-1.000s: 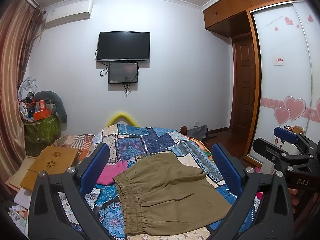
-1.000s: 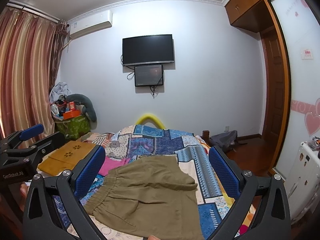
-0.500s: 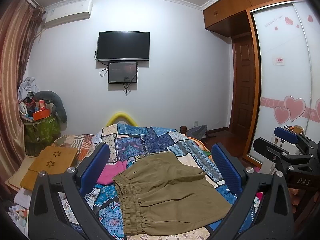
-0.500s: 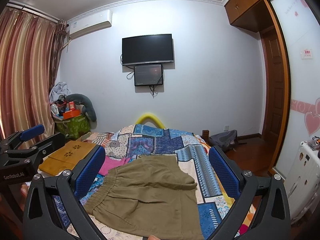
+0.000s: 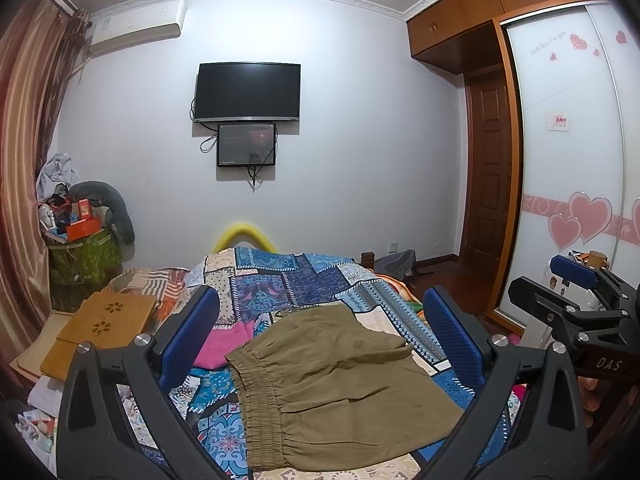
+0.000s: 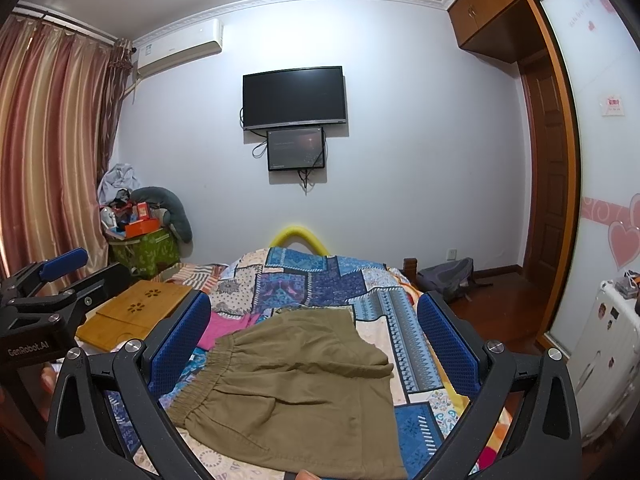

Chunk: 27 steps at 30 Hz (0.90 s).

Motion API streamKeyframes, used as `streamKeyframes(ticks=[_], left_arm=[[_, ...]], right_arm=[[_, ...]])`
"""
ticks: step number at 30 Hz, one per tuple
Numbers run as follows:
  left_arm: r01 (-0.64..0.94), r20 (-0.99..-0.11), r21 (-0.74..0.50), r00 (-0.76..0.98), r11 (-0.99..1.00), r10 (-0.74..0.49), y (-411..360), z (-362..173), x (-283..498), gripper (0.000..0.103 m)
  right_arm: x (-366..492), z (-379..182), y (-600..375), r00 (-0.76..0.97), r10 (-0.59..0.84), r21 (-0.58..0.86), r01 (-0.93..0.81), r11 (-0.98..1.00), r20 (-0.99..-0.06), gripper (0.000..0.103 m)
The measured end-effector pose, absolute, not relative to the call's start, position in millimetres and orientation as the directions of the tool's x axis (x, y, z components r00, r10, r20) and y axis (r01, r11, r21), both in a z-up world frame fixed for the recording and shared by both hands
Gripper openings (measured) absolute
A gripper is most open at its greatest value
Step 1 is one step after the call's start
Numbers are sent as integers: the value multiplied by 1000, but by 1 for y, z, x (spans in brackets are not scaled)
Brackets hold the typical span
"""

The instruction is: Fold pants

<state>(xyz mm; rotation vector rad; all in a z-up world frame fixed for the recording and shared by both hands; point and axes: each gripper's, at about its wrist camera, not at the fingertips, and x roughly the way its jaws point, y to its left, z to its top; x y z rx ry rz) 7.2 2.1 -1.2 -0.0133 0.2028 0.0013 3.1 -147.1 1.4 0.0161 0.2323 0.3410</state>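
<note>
Olive-brown pants with an elastic waistband lie on a patchwork bedspread, waistband toward the left; they also show in the right wrist view. My left gripper is open and empty, held above the pants. My right gripper is open and empty, also above them. The right gripper shows at the right edge of the left wrist view. The left gripper shows at the left edge of the right wrist view.
A pink garment lies left of the pants. A wooden lap desk sits on the bed's left side. A green bin with clutter stands by the curtain. A wardrobe and door are on the right.
</note>
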Motion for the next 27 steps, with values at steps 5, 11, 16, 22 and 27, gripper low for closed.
streamKeyframes(ticks=[5, 11, 16, 22, 27], left_arm=[[-4, -200, -10, 980, 1000, 2, 2, -1, 7, 103], [-6, -198, -7, 980, 1000, 5, 2, -2, 6, 103], [-8, -202, -4, 979, 1000, 7, 1, -2, 8, 103], [-13, -216, -2, 976, 1000, 12, 2, -6, 15, 103], [-29, -260, 7, 965, 1000, 29, 9, -19, 39, 103]], right_arm=[[3, 2, -147, 916, 333, 55, -329, 943, -223, 103], [3, 2, -146, 915, 335, 56, -331, 942, -223, 103], [4, 3, -146, 914, 336, 58, -332, 941, -225, 103], [9, 1, -146, 911, 339, 69, -333, 940, -234, 103], [21, -6, -144, 907, 339, 73, -332, 940, -251, 103]])
